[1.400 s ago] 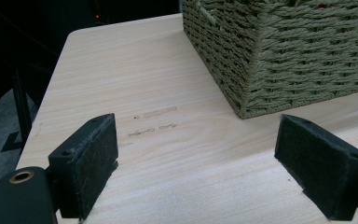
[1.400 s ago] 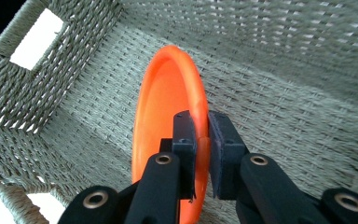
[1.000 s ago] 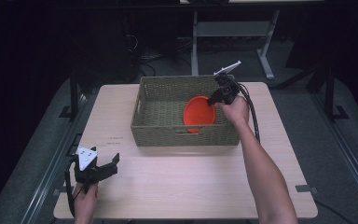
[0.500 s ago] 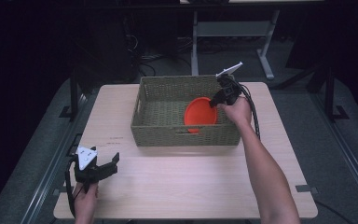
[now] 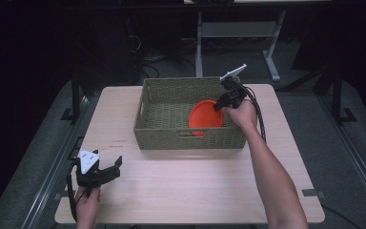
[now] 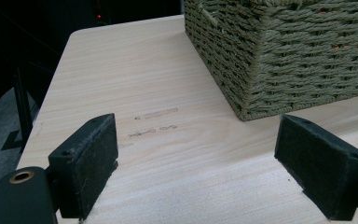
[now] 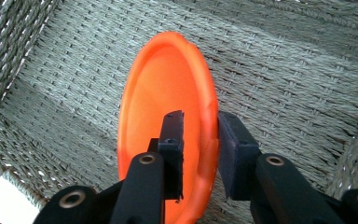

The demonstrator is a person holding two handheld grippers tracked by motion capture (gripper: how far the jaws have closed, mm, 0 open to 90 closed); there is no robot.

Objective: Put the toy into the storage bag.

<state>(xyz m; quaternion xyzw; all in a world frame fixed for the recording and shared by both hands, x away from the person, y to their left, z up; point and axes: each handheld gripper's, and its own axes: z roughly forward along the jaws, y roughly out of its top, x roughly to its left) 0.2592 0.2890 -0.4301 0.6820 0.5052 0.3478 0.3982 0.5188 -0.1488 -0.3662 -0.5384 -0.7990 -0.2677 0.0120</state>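
An orange plate (image 5: 205, 119) stands tilted on its edge in the right part of a woven basket (image 5: 171, 138). My right gripper (image 5: 218, 106) reaches into the basket from the right. In the right gripper view the plate's (image 7: 163, 84) rim runs between the jaws of my right gripper (image 7: 200, 140). These jaws have just been opening: a gap shows between the left pad and the rim, so they stand open. My left gripper (image 5: 109, 169) rests on the table at the front left, open with nothing in it (image 6: 196, 163), facing the basket's (image 6: 298, 56) near corner.
The basket sits at the back middle of a light wooden table (image 5: 181, 186). Its woven floor (image 7: 284, 70) is bare around the plate. Metal frames and cables stand on the dark floor beyond the table (image 5: 205, 28).
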